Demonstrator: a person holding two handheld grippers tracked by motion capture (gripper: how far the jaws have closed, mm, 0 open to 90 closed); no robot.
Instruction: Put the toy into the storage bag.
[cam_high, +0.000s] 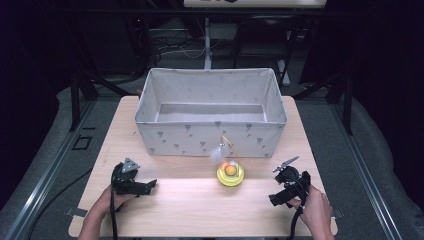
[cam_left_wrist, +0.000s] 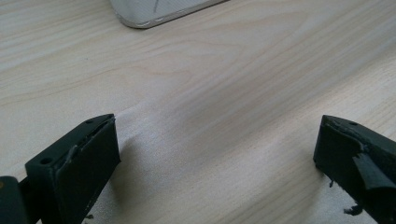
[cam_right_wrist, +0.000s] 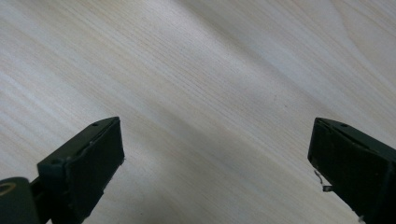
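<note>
A yellow round toy (cam_high: 230, 174) with an orange ball in it and a white feather on a curved wire stands on the wooden table (cam_high: 200, 205), just in front of the fabric box (cam_high: 210, 135). My left gripper (cam_high: 150, 185) lies low at the front left, left of the toy and well apart from it. In the left gripper view the left gripper (cam_left_wrist: 217, 154) is open, with bare wood between the jaws. My right gripper (cam_high: 276, 199) rests at the front right, to the right of the toy. The right gripper (cam_right_wrist: 217, 154) is open over bare wood.
The large grey fabric box with a small printed pattern fills the table's back half; its inside looks empty, and one bottom corner of the box (cam_left_wrist: 154, 11) shows in the left gripper view. Dark floor, metal rails and stands surround the table.
</note>
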